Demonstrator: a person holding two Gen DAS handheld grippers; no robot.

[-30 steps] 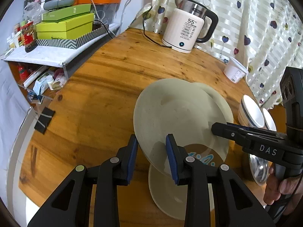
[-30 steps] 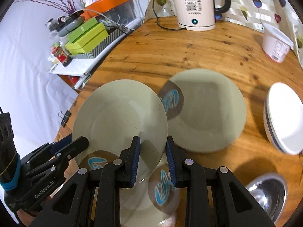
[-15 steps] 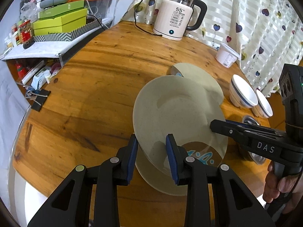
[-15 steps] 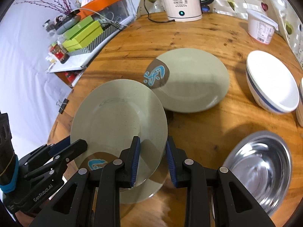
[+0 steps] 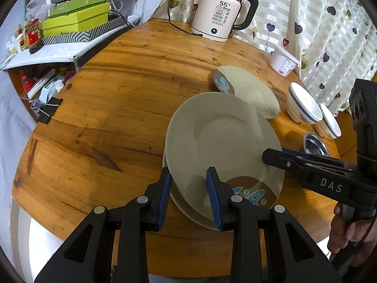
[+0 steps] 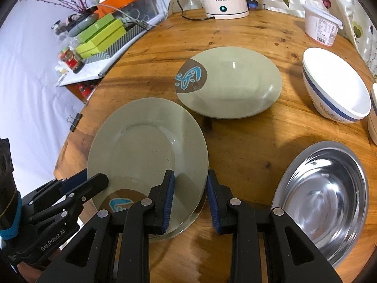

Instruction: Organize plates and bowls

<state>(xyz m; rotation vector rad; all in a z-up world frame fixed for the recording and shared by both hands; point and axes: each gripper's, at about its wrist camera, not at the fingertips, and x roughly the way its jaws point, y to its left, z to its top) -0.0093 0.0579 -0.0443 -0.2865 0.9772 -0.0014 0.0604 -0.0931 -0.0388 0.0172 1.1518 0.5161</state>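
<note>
**Nearly down: top plate coming onto the stack**

Right now I have the top plate (image 5: 223,139) pinched at its rim from two sides, the left tool (image 5: 189,197) clenched on the near edge and the right tool (image 6: 190,200) clenched on the opposite edge, its brown-and-blue patch lying between the two grips. It hangs tilted just above a second plate (image 5: 188,208) of the same pale green, which lies flat on the wooden surface (image 5: 113,108); only a sliver of that lower rim shows under the held one, so I cannot tell whether the two touch yet.

I judge this plate to be glazed ceramic: stiff, fairly heavy for a rim pinch, slick under the pads and quick to chip if it drops onto its twin. The flat outer rim is the only sensible place to hold, and two opposed grips keep it from swinging. I would level it before letting go, and free one side at a time.

Further out, a third plate (image 6: 229,83) rests beyond the stack, apart from it. To the right stand a white bowl (image 6: 337,87) with a blue band and a steel bowl (image 6: 322,186), with a kettle (image 5: 222,11) and a white tub (image 6: 321,24) at the far edge.
</note>
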